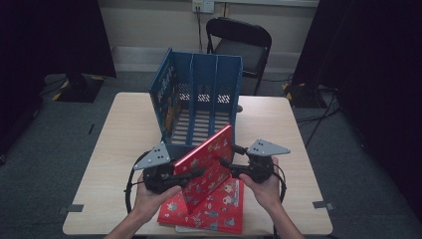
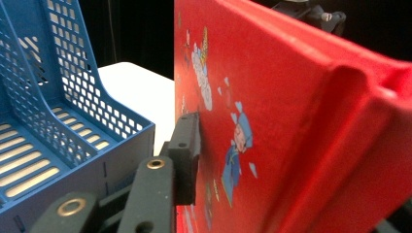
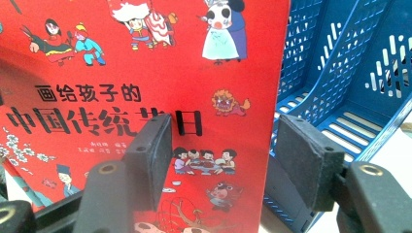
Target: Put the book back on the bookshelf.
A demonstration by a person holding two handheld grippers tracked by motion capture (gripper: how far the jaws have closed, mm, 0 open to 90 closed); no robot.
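Two grippers at one tilted red book (image 1: 209,162).
Your left gripper (image 1: 199,173) and right gripper (image 1: 225,162) stand released around its edges, near the counter's (image 1: 124,129) front edge, before the blue file rack (image 1: 199,99).

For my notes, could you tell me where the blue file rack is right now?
In the high view the blue file rack stands mid-table, directly behind the upright red book.

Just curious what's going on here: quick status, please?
Left gripper and right gripper flank upright red book, jaws open. Blue rack just behind. More red books lie underneath.
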